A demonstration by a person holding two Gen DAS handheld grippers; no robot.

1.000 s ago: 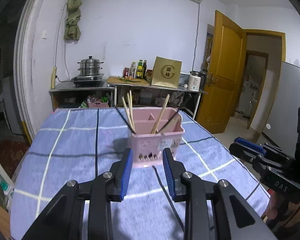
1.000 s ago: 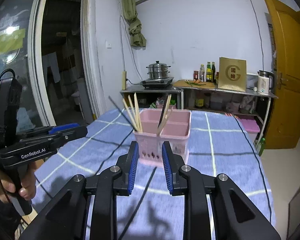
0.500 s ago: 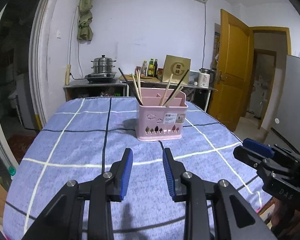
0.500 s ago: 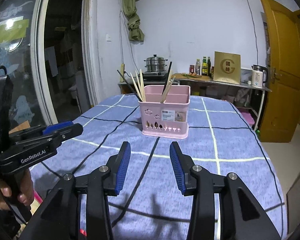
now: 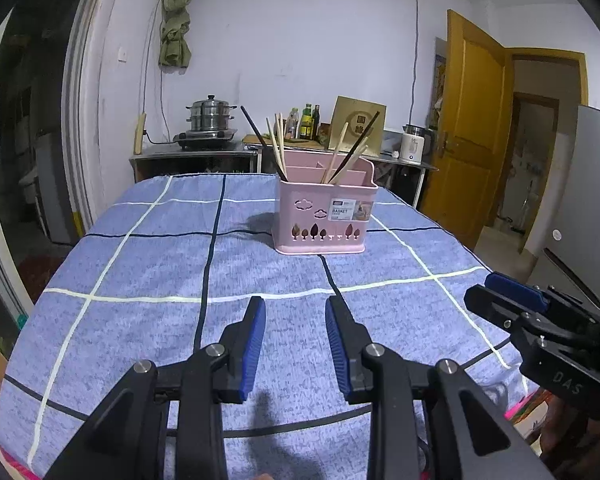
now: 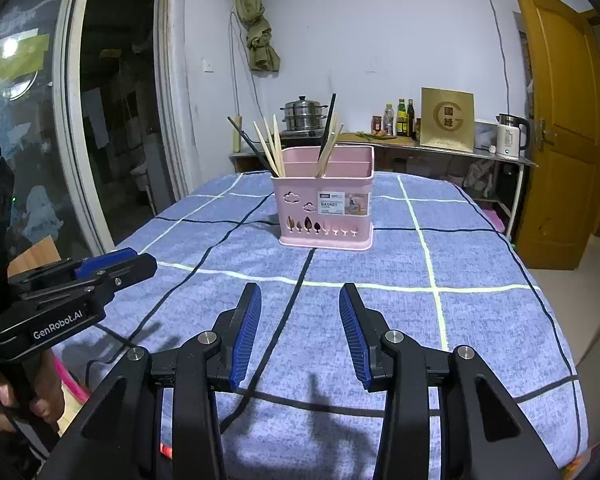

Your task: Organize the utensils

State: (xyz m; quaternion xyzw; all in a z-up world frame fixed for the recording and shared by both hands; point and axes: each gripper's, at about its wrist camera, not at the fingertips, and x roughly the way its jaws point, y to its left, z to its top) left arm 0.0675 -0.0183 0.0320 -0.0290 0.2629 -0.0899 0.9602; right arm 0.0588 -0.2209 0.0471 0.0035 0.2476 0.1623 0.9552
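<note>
Well ahead of both parted grippers, pink basket holding chopsticks

Both grippers are black with ribbed blue pads and silver screws — one side reads "GenRobot.AI", the other "DAS".

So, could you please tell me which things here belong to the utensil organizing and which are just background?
Job:
- pink plastic utensil basket
- light wooden chopsticks and dark chopsticks standing in it
- left gripper, right gripper, both open and empty

Background:
- steel steamer pot
- white electric kettle
- gold square box
</note>
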